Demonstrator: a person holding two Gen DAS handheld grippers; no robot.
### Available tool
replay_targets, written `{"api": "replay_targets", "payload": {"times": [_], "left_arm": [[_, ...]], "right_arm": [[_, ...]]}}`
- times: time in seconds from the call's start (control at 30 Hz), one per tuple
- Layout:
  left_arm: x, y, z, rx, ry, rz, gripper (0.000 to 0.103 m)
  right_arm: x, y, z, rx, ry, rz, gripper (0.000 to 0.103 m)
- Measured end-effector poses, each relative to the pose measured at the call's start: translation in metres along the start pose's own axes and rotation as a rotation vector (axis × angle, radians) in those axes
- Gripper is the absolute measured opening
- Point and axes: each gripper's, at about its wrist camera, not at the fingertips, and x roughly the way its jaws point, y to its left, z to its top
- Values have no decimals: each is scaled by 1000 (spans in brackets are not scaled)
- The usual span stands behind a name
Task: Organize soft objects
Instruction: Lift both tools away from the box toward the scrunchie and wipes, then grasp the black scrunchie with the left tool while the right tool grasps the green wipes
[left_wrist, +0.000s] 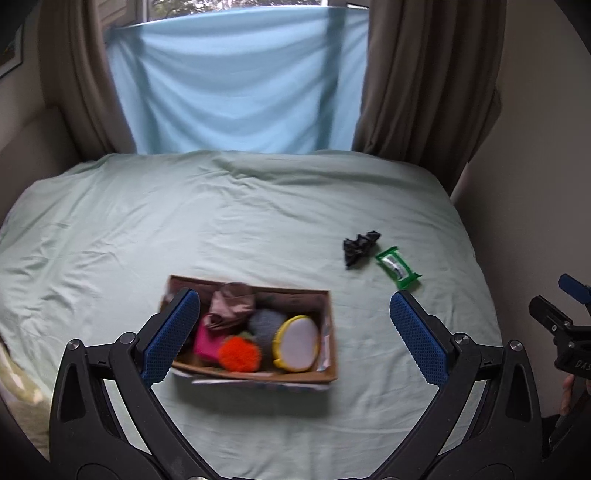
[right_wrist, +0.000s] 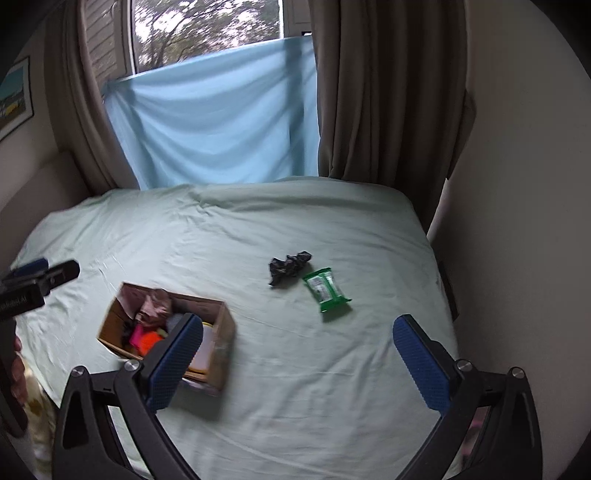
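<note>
An open cardboard box (left_wrist: 325, 373) sits on the bed and holds soft items: a pink cloth (left_wrist: 231, 304), a grey knit ball (left_wrist: 266, 325), an orange knit piece (left_wrist: 238, 354), a magenta item and a yellow-rimmed white pad (left_wrist: 295, 343). My left gripper (left_wrist: 295, 338) is open and empty, held above the box. A crumpled black cloth (right_wrist: 288, 267) and a green wipes packet (right_wrist: 327, 290) lie loose on the sheet. My right gripper (right_wrist: 299, 360) is open and empty, above the bed right of the box (right_wrist: 223, 332).
The pale green bed sheet (left_wrist: 221, 229) covers the whole bed. A blue cloth (left_wrist: 236, 81) hangs over the window between brown curtains (left_wrist: 424, 74). A wall runs along the bed's right side (right_wrist: 517, 221). The right gripper shows at the left wrist view's right edge (left_wrist: 561, 325).
</note>
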Motion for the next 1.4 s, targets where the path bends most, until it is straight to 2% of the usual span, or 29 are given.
{"api": "replay_targets", "payload": {"times": [0.07, 0.27, 0.43, 0.6, 0.83, 0.97, 1.1, 1.3, 1.4], "left_arm": [[15, -19, 6, 14, 7, -9, 103], [67, -64, 30, 63, 30, -49, 103], [119, -91, 48, 112, 53, -86, 103], [189, -111, 62, 152, 104, -107, 103], [290, -131, 72, 192, 200, -153, 103], [356, -141, 69, 202, 297, -170, 103], [408, -148, 62, 215, 356, -168, 102], [461, -160, 49, 262, 409, -159, 99], [477, -167, 44, 299, 425, -162, 91]], "right_arm": [[11, -16, 2, -15, 1, 0, 103], [52, -61, 6, 44, 4, 78, 103], [95, -77, 9, 15, 14, 76, 103], [145, -89, 9, 3, 30, 82, 103], [226, -97, 7, -13, 87, 96, 103], [278, -96, 1, -11, 142, 98, 103], [321, -92, -7, -22, 199, 103, 103], [376, -78, -16, -73, 248, 120, 103], [396, -74, -17, -93, 262, 126, 102]]}}
